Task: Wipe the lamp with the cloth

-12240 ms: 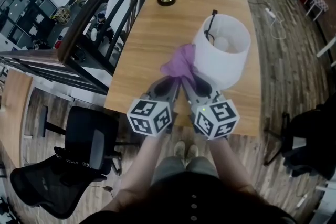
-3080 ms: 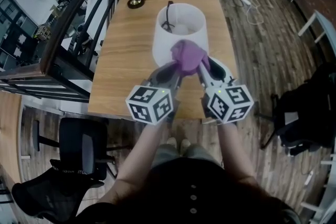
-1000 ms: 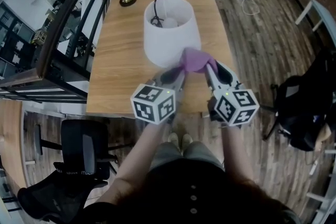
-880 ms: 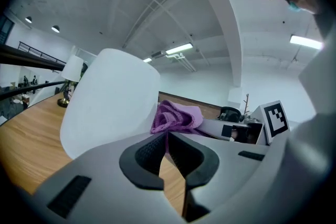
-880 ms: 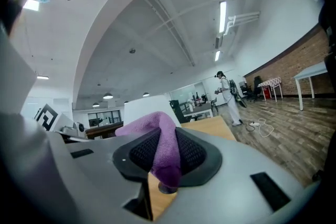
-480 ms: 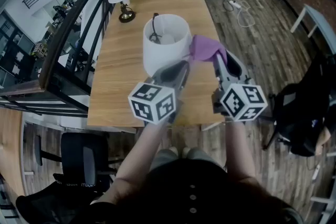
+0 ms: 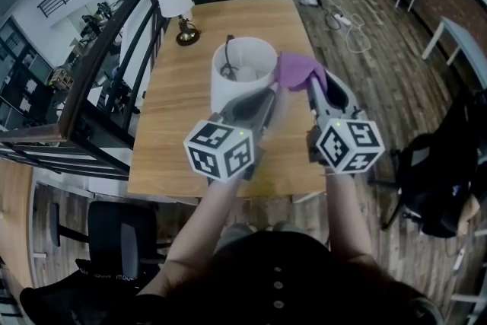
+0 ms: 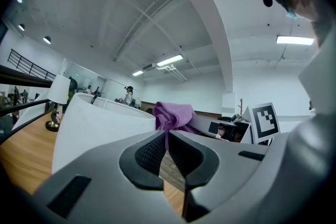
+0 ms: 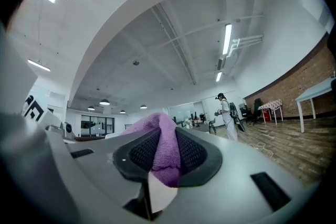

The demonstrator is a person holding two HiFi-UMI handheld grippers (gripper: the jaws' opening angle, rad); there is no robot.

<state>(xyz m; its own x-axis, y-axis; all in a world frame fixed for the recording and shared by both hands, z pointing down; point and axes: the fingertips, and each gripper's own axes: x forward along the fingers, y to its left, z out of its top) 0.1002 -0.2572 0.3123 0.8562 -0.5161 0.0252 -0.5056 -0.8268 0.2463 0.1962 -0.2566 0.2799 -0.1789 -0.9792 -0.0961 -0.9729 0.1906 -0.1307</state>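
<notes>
The wooden table [image 7: 175, 118] has smooth, pale boards and straight edges. A dark metal railing [image 7: 114, 65] runs close along its 9 o'clock side, while open plank floor [image 7: 380, 80] lies at 3 o'clock. A black office chair [image 7: 114, 228] sits at 7 o'clock, well clear of the table. The lamp [image 7: 232, 87] [image 8: 100, 128] stands mid-table, its white drum-shaped shade open at the top and showing a black wire fitting inside. A second small lamp [image 7: 176, 0] stands at 11 o'clock near the far corner. The soft, fuzzy purple cloth [image 7: 298, 71] [image 8: 173, 114] [image 9: 167, 165] hangs bunched at the shade's 3 o'clock side, level with the rim; whether it touches cannot be told. The right gripper [image 7: 314, 84] [image 9: 164, 139] has its ribbed jaws clamped on a thick fold of it. The left gripper [image 7: 268, 93] [image 8: 167, 139], at the shade's 5 o'clock, has its jaws drawn to a slit with a sliver of purple in it; I cannot tell whether this is pinched or lies beyond.
</notes>
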